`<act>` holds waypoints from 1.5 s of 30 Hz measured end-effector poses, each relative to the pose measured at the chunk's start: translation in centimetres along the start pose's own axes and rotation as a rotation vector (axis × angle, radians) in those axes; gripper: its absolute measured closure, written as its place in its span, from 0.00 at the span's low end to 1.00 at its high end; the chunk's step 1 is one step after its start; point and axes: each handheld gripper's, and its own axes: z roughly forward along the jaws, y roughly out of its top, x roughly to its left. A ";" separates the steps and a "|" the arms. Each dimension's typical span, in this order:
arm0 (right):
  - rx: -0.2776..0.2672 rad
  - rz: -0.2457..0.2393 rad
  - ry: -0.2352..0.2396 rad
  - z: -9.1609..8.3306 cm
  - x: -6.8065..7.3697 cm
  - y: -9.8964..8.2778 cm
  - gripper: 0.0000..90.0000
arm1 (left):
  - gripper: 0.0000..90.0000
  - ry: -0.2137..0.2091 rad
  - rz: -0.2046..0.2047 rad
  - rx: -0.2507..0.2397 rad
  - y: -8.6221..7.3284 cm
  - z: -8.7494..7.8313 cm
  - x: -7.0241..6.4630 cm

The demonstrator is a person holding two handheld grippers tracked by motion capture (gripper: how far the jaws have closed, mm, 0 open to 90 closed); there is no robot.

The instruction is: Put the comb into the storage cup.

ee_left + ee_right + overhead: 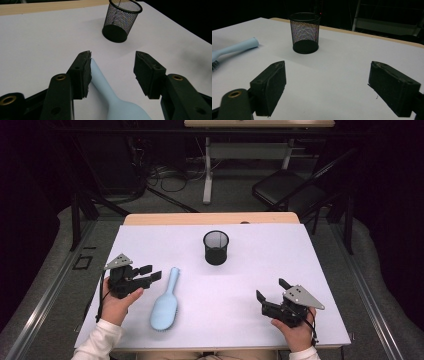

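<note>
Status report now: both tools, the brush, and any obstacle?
Left tool open, astride handle of blue brush. Right tool open, idle. Mesh cup upright beyond, not in the way.

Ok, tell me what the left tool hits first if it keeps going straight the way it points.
The brush handle. It already lies between the left tool's open jaws, against one pad, so it looks like the first contact. Farther along stands the mesh cup, though depth is hard to judge.

Black mesh cup (216,247) upright mid-table (280,270); chair (287,190) beyond.
</note>
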 end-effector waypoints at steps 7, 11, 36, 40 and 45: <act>0.002 -0.002 0.002 0.0 0.0 0.0 0.16 | 0.57 0.019 -0.026 -0.013 0.9 0.6 0.1; 0.003 -0.002 0.005 0.1 0.1 -0.1 0.16 | 0.61 0.000 -0.081 -0.036 1.1 1.0 0.2; -0.009 0.054 0.034 0.4 0.3 0.5 0.07 | 0.89 0.060 -0.051 0.165 3.3 5.9 -0.2; -0.007 0.050 0.043 0.4 0.4 0.5 0.04 | 0.92 0.069 -0.047 0.193 3.4 6.7 -0.4; 0.010 0.033 0.054 0.5 0.5 0.5 0.00 | 0.99 0.092 -0.015 0.252 3.5 8.0 -0.6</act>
